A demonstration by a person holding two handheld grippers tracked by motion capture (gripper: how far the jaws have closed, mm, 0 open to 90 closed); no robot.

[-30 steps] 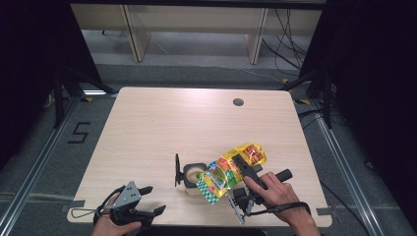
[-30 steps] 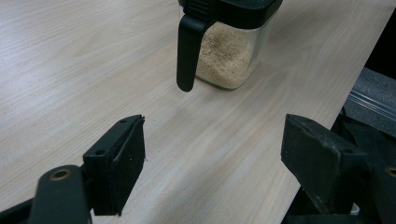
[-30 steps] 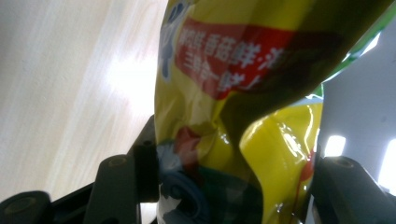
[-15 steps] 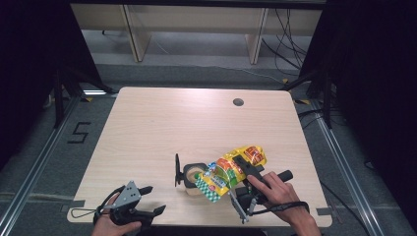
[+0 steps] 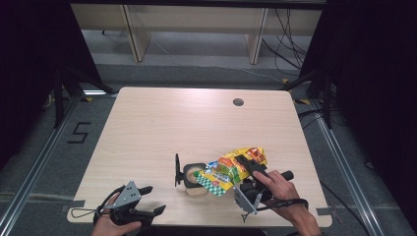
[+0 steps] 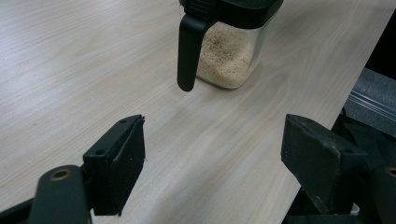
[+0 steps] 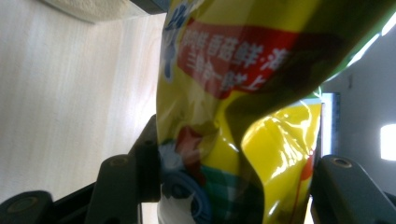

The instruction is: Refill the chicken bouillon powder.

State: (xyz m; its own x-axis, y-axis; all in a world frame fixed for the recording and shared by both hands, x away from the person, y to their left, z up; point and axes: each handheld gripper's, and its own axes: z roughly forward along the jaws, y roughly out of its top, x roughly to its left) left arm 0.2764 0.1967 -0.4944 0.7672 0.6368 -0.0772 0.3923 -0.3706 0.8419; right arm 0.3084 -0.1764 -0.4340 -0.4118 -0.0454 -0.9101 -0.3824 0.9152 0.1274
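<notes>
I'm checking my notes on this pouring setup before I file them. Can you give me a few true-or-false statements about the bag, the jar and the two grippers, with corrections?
1. The right gripper holds a yellow bag between its jaws. True.
2. The bag is tilted over an open jar. True.
3. The jar is empty. False: the left gripper view shows pale grains in the jar.
4. The left gripper is clamped on the jar's lid. False: its jaws stand open and apart from the jar, near the front edge of the table.
5. The jar's black lid stands flipped up on the side away from the bag. True.
</notes>
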